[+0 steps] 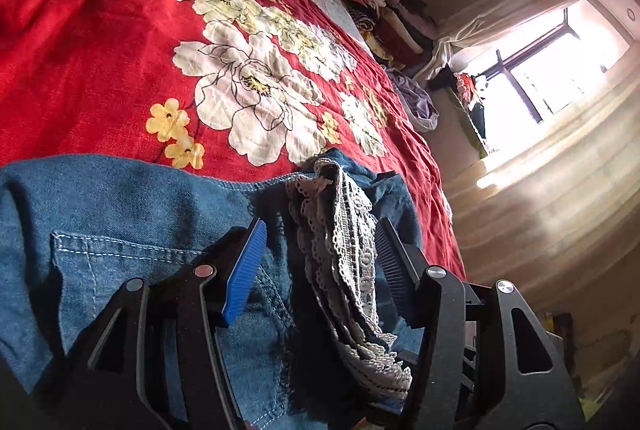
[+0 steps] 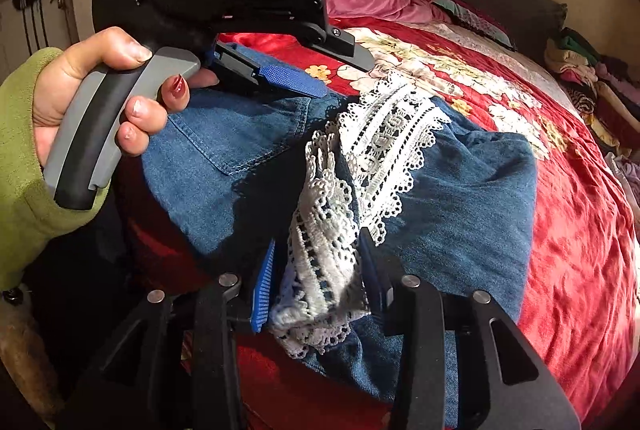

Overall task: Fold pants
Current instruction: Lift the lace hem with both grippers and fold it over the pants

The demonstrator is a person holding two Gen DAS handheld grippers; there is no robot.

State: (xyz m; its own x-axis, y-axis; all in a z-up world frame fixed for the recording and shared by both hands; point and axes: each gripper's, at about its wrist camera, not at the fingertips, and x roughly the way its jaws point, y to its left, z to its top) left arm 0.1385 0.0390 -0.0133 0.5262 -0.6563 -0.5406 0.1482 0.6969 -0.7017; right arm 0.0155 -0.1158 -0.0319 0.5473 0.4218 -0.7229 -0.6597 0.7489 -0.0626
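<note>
Nearest in, the right gripper (image 2: pixel 320 286) had its blue-padded jaws part open around a bunch of white lace trim (image 2: pixel 320 230), though whether it pinched or merely straddled, I couldn't tell. Just beyond, the left gripper (image 1: pixel 316 254) stood wide open, lace loose between its fingers. The blue denim lace-hemmed pants (image 2: pixel 460 198) lay rumpled on the red floral bedspread (image 1: pixel 100 50): limp, fairly heavy cloth, likely best gripped at the thick seam, not the snag-prone lace.
</note>
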